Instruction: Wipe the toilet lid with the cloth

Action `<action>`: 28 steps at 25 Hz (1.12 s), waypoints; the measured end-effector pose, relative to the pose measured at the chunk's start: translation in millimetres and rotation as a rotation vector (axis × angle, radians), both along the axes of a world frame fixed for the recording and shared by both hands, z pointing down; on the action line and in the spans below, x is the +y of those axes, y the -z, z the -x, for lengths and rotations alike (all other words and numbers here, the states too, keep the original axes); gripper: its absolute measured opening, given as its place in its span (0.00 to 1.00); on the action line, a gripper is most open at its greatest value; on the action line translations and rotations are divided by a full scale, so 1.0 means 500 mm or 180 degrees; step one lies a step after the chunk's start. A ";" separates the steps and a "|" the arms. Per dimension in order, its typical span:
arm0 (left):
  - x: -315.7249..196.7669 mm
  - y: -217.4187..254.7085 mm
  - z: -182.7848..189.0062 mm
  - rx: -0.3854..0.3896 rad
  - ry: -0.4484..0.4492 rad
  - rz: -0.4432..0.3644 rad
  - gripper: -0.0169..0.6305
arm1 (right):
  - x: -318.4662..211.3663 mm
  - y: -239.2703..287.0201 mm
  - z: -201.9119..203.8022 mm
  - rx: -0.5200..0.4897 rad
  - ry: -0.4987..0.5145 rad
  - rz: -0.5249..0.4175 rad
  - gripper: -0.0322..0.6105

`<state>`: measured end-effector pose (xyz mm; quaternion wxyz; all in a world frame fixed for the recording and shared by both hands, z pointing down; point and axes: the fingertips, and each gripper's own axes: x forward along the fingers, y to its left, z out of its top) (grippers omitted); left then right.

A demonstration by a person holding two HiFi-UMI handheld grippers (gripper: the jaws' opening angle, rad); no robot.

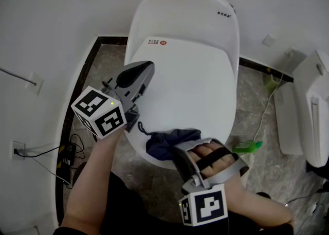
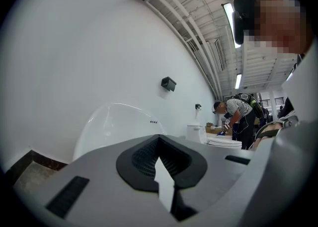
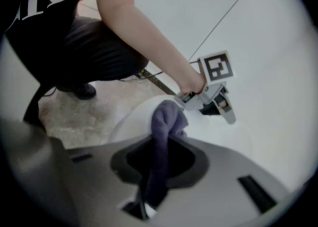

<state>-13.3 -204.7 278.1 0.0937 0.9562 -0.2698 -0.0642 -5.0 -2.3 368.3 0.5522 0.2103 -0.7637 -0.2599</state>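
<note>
The white toilet lid (image 1: 190, 79) is down. A dark blue cloth (image 1: 167, 141) lies bunched on its front edge. My right gripper (image 1: 177, 150) comes in from the front and is shut on the cloth, which runs up between the jaws in the right gripper view as a cloth (image 3: 166, 116) resting on the lid (image 3: 243, 136). My left gripper (image 1: 144, 69) hovers over the lid's left side, jaws together with nothing in them. It also shows in the right gripper view as the left gripper (image 3: 229, 117). The left gripper view looks past the left gripper (image 2: 160, 159) toward the toilet's back (image 2: 114, 121).
A green spray bottle (image 1: 247, 147) lies on the stone floor right of the bowl. Another white fixture (image 1: 308, 115) stands at the far right. Cables and a power adapter (image 1: 67, 154) lie at the left wall. A person (image 2: 238, 114) bends over another toilet in the background.
</note>
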 end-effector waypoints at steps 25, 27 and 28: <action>-0.116 -0.002 0.196 0.0338 0.1053 0.0155 0.05 | -0.658 0.101 -0.049 0.0219 -0.0685 -0.0455 0.17; -0.119 -0.009 0.201 0.0388 0.1041 0.0220 0.05 | -0.679 0.080 -0.055 0.0313 -0.0721 -0.0382 0.17; -0.120 -0.010 0.204 0.0431 0.1034 0.0248 0.05 | -0.686 0.069 -0.058 0.0344 -0.0748 -0.0327 0.17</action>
